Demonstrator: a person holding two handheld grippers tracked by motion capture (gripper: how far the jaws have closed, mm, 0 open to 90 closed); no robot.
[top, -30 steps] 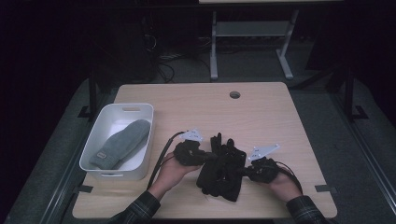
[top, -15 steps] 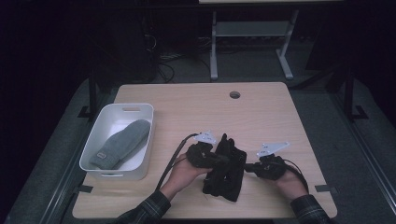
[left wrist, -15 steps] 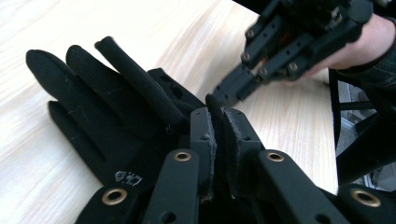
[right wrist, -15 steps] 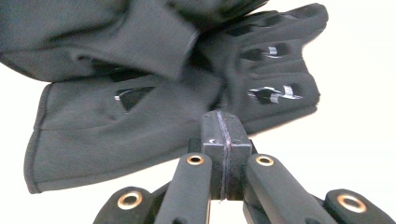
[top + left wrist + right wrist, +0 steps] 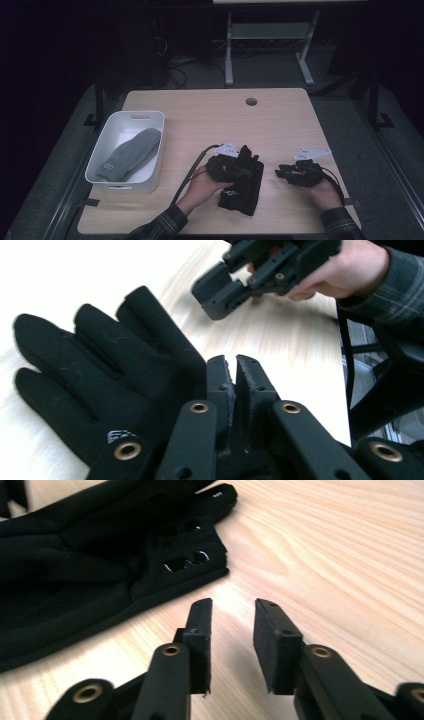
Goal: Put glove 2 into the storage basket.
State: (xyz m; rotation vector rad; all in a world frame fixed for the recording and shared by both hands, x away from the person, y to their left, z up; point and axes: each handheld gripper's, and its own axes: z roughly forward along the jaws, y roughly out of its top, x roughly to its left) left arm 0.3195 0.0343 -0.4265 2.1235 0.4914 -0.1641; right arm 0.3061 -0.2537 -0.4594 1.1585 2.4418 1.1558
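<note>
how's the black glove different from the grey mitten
The black glove has separate fingers; the grey mitten has one rounded end. The glove lies on the bare table at the left gripper; the mitten lies in the white bin. Both lie flat.

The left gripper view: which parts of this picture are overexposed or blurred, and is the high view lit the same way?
Left gripper view: the table is washed out to white, and the right gripper looks motion-blurred. High view: dim, with a dark room around the black glove.
</note>
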